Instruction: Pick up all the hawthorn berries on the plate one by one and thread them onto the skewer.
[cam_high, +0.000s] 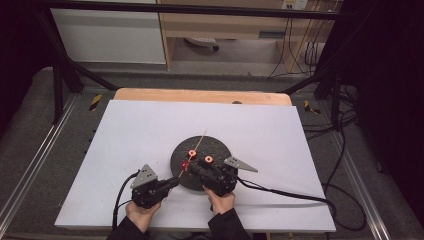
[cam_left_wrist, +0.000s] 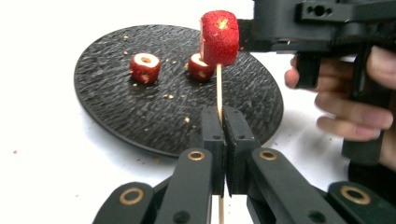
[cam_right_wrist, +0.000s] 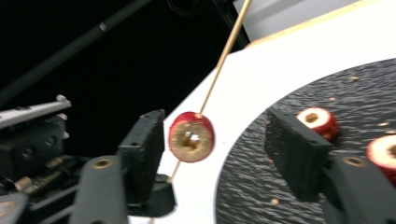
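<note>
Our left gripper (cam_left_wrist: 223, 122) clamps the skewer (cam_left_wrist: 218, 88) steady; our right gripper's (cam_right_wrist: 212, 140) jaws stand open around the threaded fruit piece (cam_right_wrist: 192, 136), letting it sit.

A matt black plate (cam_left_wrist: 116, 126) with a rough, rippled grain carries pale crumbs and two red fruit pieces (cam_left_wrist: 145, 67) with cream-white cut faces and hollow cores. A third red piece (cam_left_wrist: 219, 37), speckled on its skin and tan at the cut end, sits on a pale wooden skewer (cam_left_wrist: 219, 88). The table cover (cam_high: 145, 125) is plain white, with a light wood edge at the far side. Both the left gripper (cam_left_wrist: 224, 126) and right gripper (cam_right_wrist: 215, 140) are black with brass-coloured pivot rings
</note>
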